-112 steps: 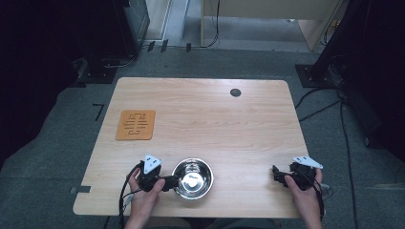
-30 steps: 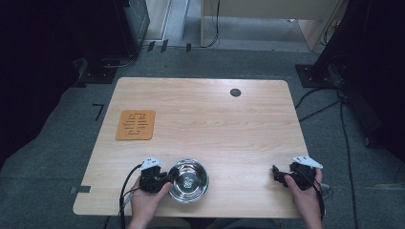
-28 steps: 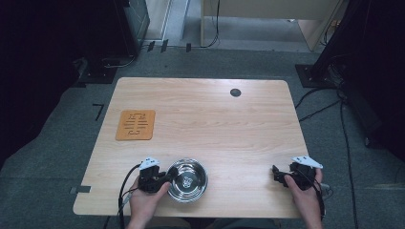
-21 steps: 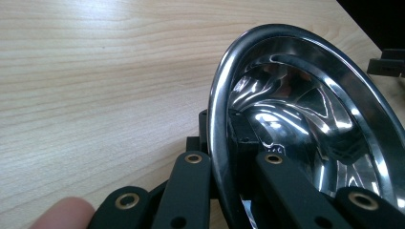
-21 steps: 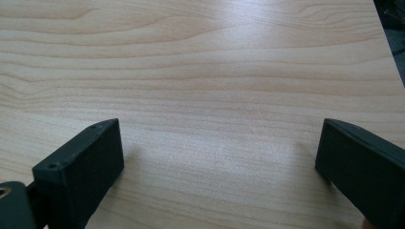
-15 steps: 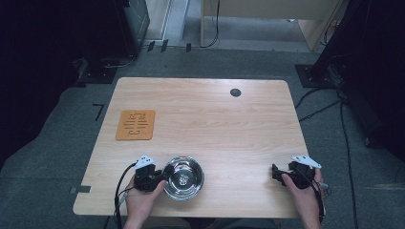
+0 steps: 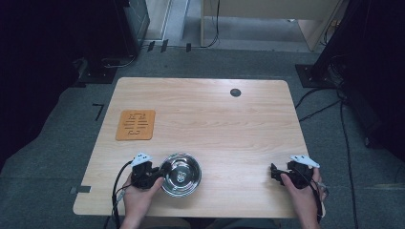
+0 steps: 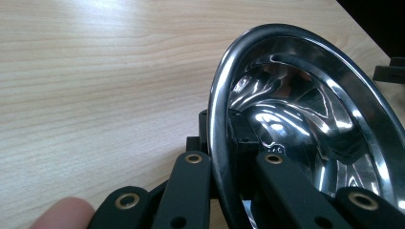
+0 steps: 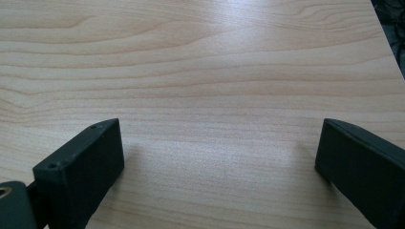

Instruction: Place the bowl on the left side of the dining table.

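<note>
At the table's near left we have our left gripper (image 7: 160,172) clamped on the rim of the round, polished stainless-steel bowl (image 7: 181,174), one jaw inside and one outside. We judge the bowl light, rigid and slippery, so the thin rim is the right hold, though it may pivot. Farther right, our right gripper (image 7: 273,172) rests on the pale wooden table (image 7: 215,119), jaws spread wide, empty.

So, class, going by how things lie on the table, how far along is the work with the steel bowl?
Done: the left gripper is shut on the rim of the bowl, one jaw inside and one outside. In hand: the bowl sits near the table's front edge, held. Left: wherever it goes; the orange mat is bare, and the right gripper rests open, holding nothing.
</note>
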The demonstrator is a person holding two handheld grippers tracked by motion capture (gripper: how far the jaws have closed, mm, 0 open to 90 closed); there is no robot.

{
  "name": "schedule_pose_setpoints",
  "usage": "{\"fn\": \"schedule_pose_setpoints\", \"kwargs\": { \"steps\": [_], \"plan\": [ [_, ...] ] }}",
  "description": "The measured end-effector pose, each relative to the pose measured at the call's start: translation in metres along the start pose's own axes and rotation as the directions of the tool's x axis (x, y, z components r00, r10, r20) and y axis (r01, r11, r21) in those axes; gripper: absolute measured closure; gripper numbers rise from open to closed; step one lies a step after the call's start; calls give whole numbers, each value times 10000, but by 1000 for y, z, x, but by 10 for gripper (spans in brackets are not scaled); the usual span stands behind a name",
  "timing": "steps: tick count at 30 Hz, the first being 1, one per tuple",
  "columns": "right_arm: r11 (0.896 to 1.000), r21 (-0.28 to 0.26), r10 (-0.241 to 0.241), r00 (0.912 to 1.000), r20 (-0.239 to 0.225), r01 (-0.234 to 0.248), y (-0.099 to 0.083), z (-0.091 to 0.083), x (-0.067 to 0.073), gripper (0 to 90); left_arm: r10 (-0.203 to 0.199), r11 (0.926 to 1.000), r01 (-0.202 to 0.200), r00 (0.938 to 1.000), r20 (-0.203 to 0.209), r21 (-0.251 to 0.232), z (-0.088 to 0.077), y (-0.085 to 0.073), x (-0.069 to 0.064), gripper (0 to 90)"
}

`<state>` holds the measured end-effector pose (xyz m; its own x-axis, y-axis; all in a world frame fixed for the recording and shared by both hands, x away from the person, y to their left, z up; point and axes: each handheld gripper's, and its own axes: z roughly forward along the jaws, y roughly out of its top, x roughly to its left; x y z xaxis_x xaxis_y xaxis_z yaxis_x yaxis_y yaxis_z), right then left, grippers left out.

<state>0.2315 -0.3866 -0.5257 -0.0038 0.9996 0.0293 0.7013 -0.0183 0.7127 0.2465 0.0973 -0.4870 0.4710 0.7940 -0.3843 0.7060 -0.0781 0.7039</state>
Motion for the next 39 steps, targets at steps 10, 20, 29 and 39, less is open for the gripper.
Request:
{"fn": "schedule_pose_setpoints", "kwargs": {
  "steps": [10,20,29,39],
  "plan": [
    [10000,-7,-12,10000,-1,12,0,0,0,19,-181,9993,183,9998,77,-336,-7,12,9,880],
    [10000,-9,-15,10000,-2,15,0,0,0,19,-384,9976,360,9985,-395,-587,-10,24,20,880],
    [10000,-3,-2,10000,1,2,0,0,0,19,-678,9949,625,9955,-666,-787,-16,34,33,880],
    [10000,-8,-13,10000,-2,13,0,0,0,19,-998,9915,898,9892,-1075,-941,-14,43,51,880]
  ]
}}
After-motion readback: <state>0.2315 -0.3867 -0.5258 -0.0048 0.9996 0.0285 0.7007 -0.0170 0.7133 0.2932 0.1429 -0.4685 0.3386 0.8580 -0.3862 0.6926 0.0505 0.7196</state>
